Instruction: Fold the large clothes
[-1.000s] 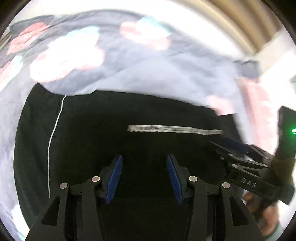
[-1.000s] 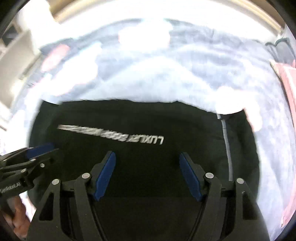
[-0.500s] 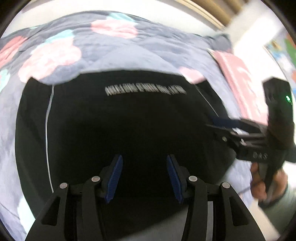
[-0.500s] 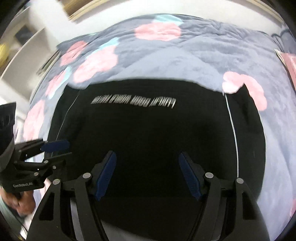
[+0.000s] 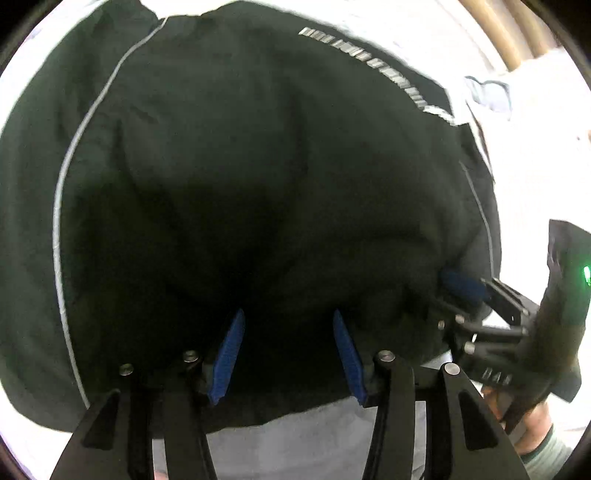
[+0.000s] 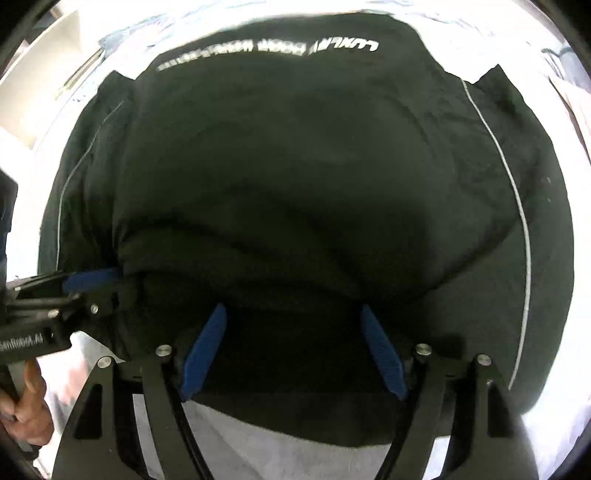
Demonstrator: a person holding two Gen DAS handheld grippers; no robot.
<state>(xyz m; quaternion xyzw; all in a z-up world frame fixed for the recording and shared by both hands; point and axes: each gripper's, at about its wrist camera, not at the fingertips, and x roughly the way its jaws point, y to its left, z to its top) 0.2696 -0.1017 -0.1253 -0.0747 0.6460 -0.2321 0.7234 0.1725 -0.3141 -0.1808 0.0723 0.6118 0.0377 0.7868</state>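
A large black garment (image 5: 258, 166) with thin white side stripes and white lettering lies spread on a bed and fills both views; it also shows in the right wrist view (image 6: 314, 166). My left gripper (image 5: 288, 354) is open, low over the garment's near edge, with black cloth between its blue pads. My right gripper (image 6: 291, 350) is open too, at the same near edge, where a fold of cloth bulges just ahead of it. Each gripper shows in the other's view: the right gripper (image 5: 476, 317) and the left gripper (image 6: 74, 291).
The pale bedcover (image 5: 314, 443) shows below the garment's near edge, and in the right wrist view (image 6: 277, 450). The bedding around the garment is washed out by glare. A wooden headboard (image 5: 517, 33) and a pillow edge are at the far right.
Both grippers have dropped and moved in close to the garment's near edge. The cloth now fills the views and sits between the pads. The lettering has shifted to the top.
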